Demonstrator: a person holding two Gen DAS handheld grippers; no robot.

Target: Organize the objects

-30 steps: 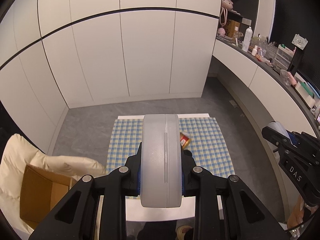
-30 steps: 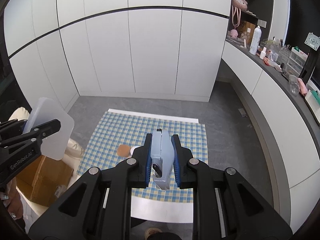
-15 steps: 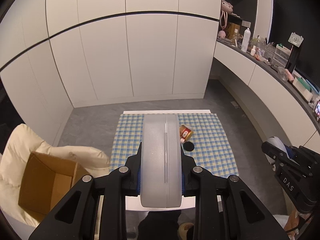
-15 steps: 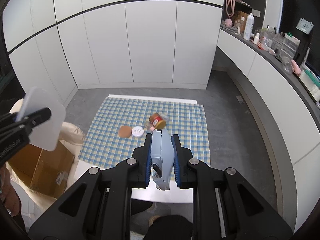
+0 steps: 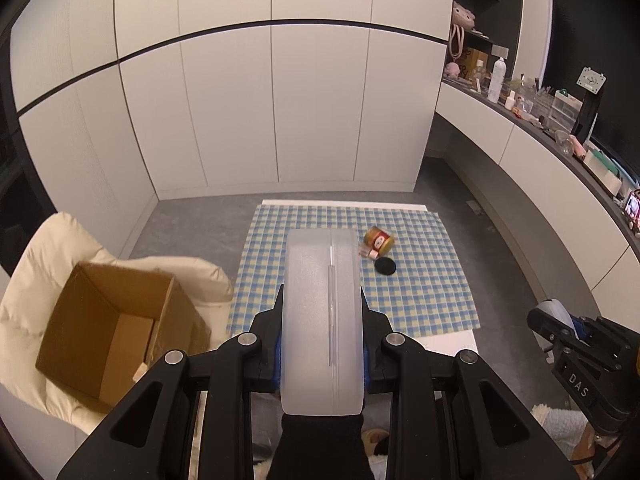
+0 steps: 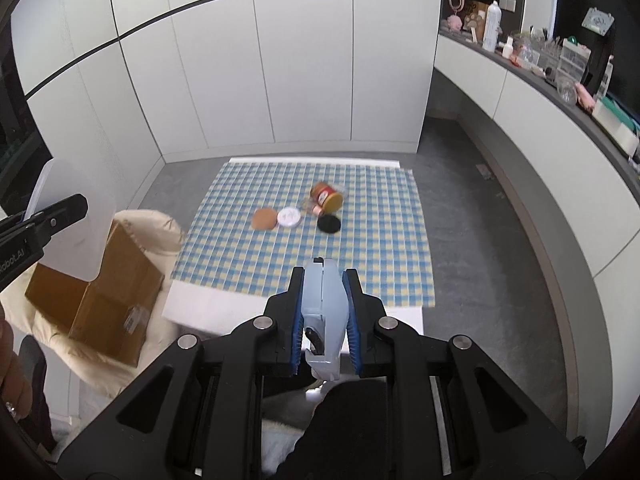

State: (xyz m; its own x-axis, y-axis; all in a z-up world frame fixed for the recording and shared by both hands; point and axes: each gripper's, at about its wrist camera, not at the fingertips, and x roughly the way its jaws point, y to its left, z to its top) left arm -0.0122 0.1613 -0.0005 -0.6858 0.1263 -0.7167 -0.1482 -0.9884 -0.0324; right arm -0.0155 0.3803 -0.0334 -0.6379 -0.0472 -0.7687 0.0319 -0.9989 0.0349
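Left wrist view first: the left tool (image 5: 322, 332) is clamped on a frosted translucent container (image 5: 322, 312), held edge-on between its blue pads and well above the table (image 5: 448, 338). From the right wrist view, the right tool (image 6: 323, 320) is closed on a pale blue plastic piece (image 6: 325, 304) — what exactly it is I cannot tell. Further out, the blue-and-yellow checked cloth (image 6: 376, 264) covers most of the table, and near its middle lies a small cluster: a jar (image 6: 327, 198) tipped on its side, a white round lid (image 6: 290, 217) just beside it, a tan disc (image 6: 264, 219) touching that lid, and a black disc (image 6: 329, 223) close by the jar. To the left, off the table, an open cardboard box (image 5: 108, 320) sits on a cream cushioned seat (image 5: 52, 248). Judging by this, the organizing looks barely begun — both held pieces are in the air, nothing on the cloth is sorted, and whether the box holds anything is hard to say.
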